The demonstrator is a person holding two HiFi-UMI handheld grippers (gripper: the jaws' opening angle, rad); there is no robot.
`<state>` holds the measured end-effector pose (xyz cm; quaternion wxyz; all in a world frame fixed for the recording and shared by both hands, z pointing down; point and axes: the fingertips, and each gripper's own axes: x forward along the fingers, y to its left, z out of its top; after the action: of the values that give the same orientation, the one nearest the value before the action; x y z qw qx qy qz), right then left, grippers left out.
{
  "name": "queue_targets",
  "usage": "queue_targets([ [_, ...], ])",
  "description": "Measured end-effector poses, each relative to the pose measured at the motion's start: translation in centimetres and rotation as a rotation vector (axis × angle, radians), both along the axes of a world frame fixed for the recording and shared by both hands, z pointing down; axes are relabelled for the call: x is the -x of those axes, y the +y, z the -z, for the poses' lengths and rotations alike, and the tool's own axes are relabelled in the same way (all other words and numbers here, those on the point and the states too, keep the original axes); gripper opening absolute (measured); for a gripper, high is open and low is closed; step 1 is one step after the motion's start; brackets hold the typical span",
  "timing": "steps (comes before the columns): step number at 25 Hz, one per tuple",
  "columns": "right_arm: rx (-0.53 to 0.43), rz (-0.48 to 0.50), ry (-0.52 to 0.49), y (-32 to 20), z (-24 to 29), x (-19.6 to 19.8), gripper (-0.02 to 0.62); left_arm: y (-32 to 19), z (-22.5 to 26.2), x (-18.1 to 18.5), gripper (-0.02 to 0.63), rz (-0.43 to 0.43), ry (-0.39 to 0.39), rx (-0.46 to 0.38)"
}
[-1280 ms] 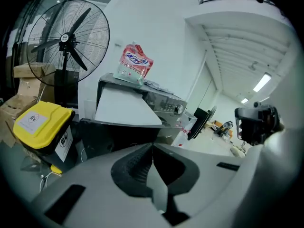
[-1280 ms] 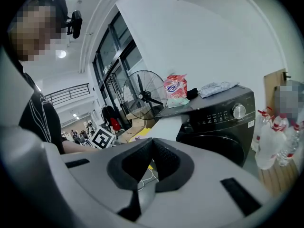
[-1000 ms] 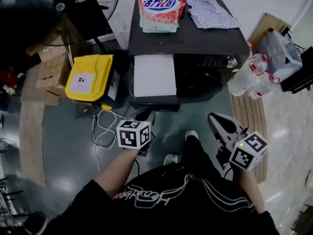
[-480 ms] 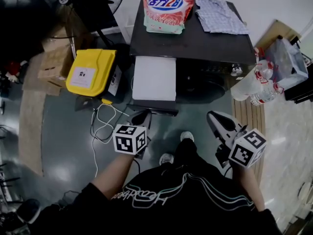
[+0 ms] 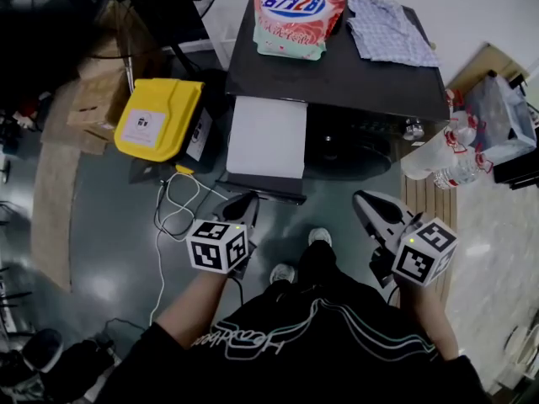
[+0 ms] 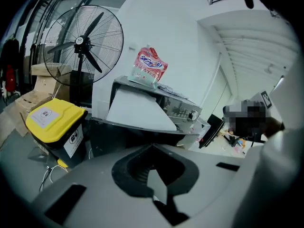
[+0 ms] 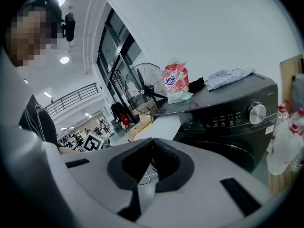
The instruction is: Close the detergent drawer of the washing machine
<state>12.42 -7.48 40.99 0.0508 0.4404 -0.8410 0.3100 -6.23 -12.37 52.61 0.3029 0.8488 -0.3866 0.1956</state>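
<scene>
The person, in a black shirt, is standing before the washer with a gripper in each hand. The left gripper is hanging low over the grey floor, its jaws pressed together with nothing between them. The right gripper, well apart from it, is showing the same: jaws closed and empty. Both are pointing toward the washer without touching it. Between them the person's shoes are showing, and a white cable is lying on the floor to the left. Beyond, the drawer is sticking out of the washer's upper left front as a white slab. A yellow-lidded bin is sitting just beside the washer on the left, and bottles are on the right. On top of the washer, a detergent bag and a shirt are lying side by side.
</scene>
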Motion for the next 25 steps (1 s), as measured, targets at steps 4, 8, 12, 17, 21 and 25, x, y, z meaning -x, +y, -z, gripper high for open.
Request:
queue_targets([
  [4,0.013,0.030,0.002,-0.5,-0.8,0.7,0.028,-0.7,0.7,-0.3,0.023,0.007,0.031,-0.027],
  [8,0.014,0.051,-0.002,-1.0,-0.7,0.8,0.027,-0.7,0.8,-0.4,0.023,0.013,0.029,-0.020],
  [12,0.012,0.068,-0.005,-1.8,-0.6,0.6,0.028,-1.1,0.9,-0.5,0.023,0.032,0.025,-0.020],
  [17,0.015,0.087,-0.009,-2.6,-0.5,0.2,0.027,-2.0,0.9,-0.8,0.023,0.053,0.021,-0.017],
  [21,0.017,0.098,-0.012,-3.4,-0.4,-0.1,0.028,-2.9,1.0,-1.0,0.023,0.075,0.019,-0.019],
  [25,0.012,0.112,-0.013,-4.3,-0.2,-0.4,0.028,-3.7,1.1,-1.2,0.023,0.093,0.017,-0.022],
])
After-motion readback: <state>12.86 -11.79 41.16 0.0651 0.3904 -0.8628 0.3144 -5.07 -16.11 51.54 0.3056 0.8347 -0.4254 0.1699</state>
